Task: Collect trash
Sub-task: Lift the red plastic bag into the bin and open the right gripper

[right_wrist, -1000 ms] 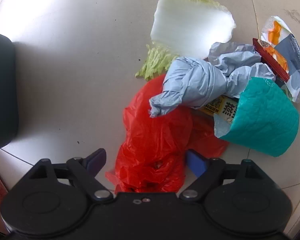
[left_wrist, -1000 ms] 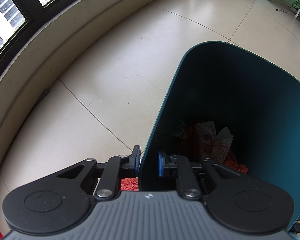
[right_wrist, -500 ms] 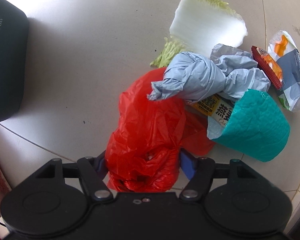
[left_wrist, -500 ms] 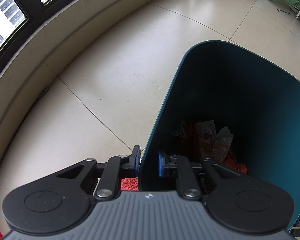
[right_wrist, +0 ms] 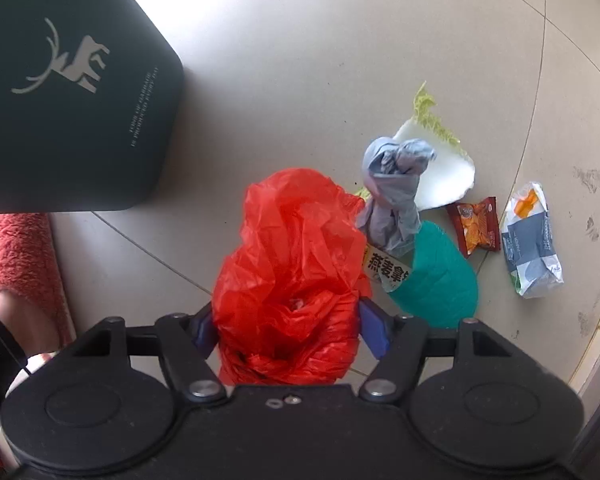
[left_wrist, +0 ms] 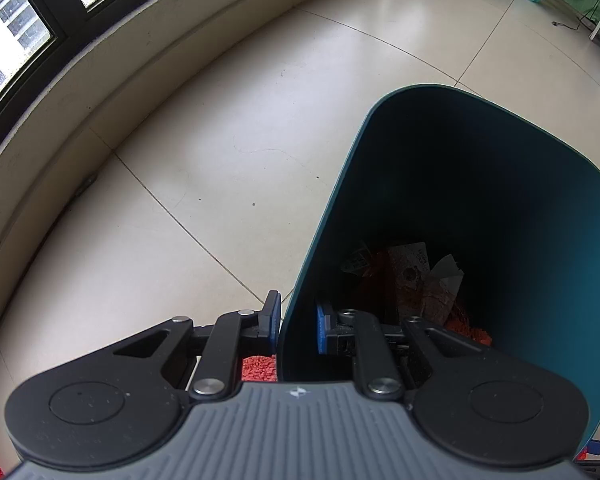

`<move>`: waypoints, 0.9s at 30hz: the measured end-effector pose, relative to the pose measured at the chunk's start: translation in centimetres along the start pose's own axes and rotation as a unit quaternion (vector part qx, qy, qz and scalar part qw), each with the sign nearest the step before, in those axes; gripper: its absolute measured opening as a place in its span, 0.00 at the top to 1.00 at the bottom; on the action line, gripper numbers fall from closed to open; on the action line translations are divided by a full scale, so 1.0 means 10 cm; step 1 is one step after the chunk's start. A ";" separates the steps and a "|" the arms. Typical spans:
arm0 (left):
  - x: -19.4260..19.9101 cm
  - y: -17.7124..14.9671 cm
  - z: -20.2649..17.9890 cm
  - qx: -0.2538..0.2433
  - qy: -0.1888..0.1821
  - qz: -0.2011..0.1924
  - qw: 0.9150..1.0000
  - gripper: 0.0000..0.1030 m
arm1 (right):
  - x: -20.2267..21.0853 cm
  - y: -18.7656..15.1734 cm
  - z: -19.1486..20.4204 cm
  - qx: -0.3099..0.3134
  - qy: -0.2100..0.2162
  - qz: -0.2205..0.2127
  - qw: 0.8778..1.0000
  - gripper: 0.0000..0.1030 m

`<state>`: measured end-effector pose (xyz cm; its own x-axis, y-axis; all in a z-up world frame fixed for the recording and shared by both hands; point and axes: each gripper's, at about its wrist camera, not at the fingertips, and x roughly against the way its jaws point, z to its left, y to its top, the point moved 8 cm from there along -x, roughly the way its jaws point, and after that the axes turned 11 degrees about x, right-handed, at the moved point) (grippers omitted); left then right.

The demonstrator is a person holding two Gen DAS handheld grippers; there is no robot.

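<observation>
Right gripper fingers clench the red plastic bag, right of the bin. Left gripper pinches the bin's wall. Recommend lifting clear of neighbouring litter before crossing over the rim.

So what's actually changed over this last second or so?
The right gripper closed on the red plastic bag and lifted it off the floor, away from the litter pile, so the grey crumpled bag, cabbage leaf and snack packets now look farther off. The left gripper stayed clamped on the teal bin's wall, which hardly moved.
</observation>
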<state>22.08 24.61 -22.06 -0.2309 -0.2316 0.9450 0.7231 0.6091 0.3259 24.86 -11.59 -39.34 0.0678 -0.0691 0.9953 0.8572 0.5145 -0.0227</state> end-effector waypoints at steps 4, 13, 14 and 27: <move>0.00 0.00 0.00 0.000 -0.001 0.000 1.000 0.84 | 0.51 0.14 0.10 0.025 0.007 -0.047 0.999 0.34; 0.00 -0.01 0.01 0.000 -0.001 -0.001 1.000 0.84 | 1.49 0.40 0.36 0.064 0.007 -0.148 0.987 0.34; 0.00 -0.01 0.01 0.001 -0.002 -0.001 1.000 0.84 | 1.58 0.45 0.40 0.070 0.008 -0.159 0.985 0.34; 0.01 0.00 0.03 0.002 -0.005 0.001 1.000 0.84 | 2.06 1.33 1.55 0.211 0.030 -0.235 0.948 0.34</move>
<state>21.88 24.84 -21.91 -0.2357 -0.2228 0.9459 0.7208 0.6127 0.3239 29.71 7.05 -17.71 -0.2313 -0.4171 0.8789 0.5198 0.7106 0.4741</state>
